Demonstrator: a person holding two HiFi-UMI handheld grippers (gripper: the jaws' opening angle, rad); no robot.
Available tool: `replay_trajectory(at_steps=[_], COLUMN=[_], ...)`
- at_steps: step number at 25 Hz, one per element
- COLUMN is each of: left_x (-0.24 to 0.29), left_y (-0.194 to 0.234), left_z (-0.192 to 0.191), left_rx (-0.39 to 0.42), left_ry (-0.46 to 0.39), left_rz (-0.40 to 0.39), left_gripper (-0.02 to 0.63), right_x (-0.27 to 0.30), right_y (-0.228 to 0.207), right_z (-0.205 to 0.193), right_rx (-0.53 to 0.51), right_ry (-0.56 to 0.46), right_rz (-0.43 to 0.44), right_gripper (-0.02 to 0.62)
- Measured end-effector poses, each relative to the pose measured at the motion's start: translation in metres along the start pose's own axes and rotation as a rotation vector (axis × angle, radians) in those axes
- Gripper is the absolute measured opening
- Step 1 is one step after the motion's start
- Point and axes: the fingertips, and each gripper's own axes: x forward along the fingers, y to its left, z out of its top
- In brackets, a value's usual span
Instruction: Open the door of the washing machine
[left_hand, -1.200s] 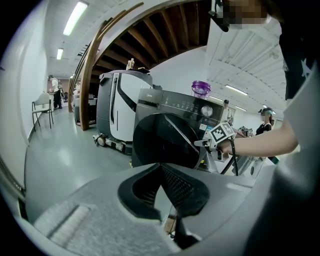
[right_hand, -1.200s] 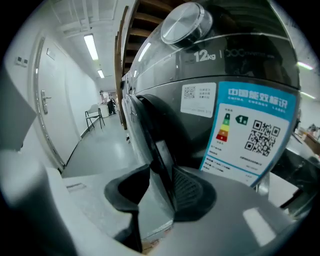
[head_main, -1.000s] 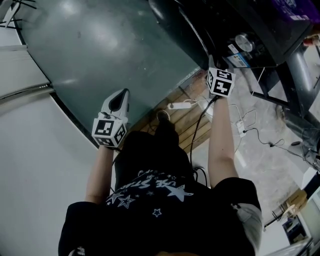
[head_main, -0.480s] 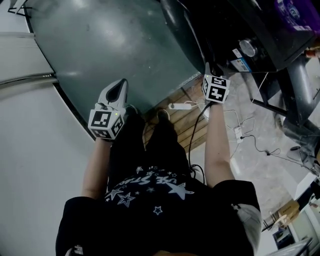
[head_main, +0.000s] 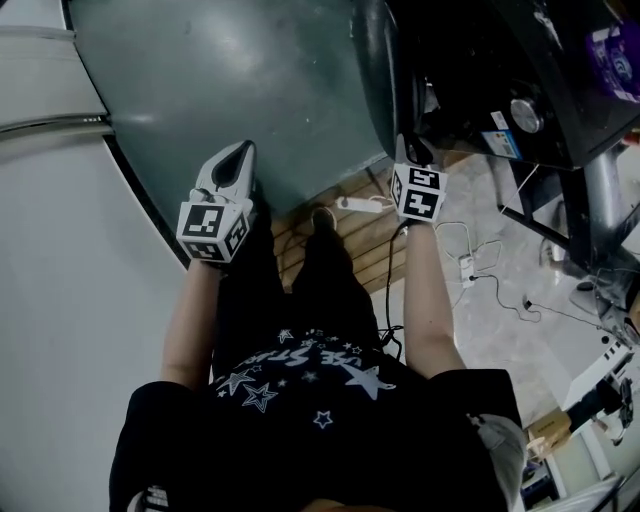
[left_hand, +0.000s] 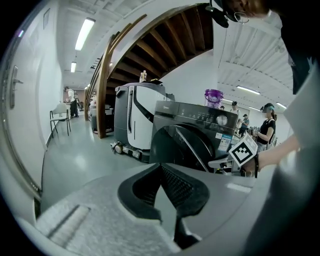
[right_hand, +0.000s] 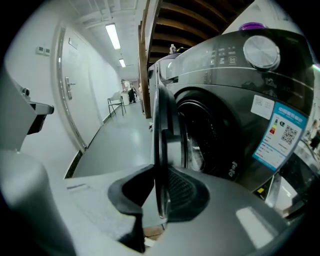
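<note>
Grey floor lies open beside us; our right tool, jaws just closing, pinches the edge of the dark round washing-machine door; left tool spread, empty.

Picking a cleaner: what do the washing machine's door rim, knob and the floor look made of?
The door rim: dark glossy plastic, probably, with a shiny edge. The knob: silvery metal or metal-look plastic, by its sheen. The floor: smooth grey-green coating, glossy with lamp reflections.

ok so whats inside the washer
Past the ajar door, the dark mouth of the drum and a bit of its wall show. Deeper in is too dark, and the door covers the left part, so whether there is a load cannot be told.
</note>
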Motion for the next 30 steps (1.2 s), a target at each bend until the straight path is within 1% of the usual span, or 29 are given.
replay_trajectory(at_steps=[6,11,17,23,26,30], left_x=[-0.004,-0.017,-0.038,-0.050,-0.054,-0.055], left_y=[0.026,0.055,0.087,0.120,0.146,0.183], left_z=[-0.008,-0.012,-0.025,-0.032,-0.038,-0.039], left_rx=[-0.031,-0.067,-0.098,-0.115,-0.134,-0.176], left_ry=[-0.016,-0.033,-0.028,-0.025,-0.023,-0.034], left_rz=[0.035,0.088,0.147,0.190,0.209,0.210], left_gripper=[0.011,0.011,0.011,0.011,0.011,0.011], right_x=[0.007,0.016,0.029,0.046,0.056,0.070], right_y=[0.051,0.096,0.151,0.195,0.220,0.247], right_z=[0.000,0.005,0.015,0.030,0.039,0.051], right_rx=[-0.008,0.004,0.065,0.103,0.126,0.155], right_ry=[0.023,0.048,0.058,0.064,0.066,0.072], right_rz=[0.064,0.119,0.180,0.195,0.205,0.204], right_gripper=[0.085,0.105,0.115,0.120,0.121,0.124])
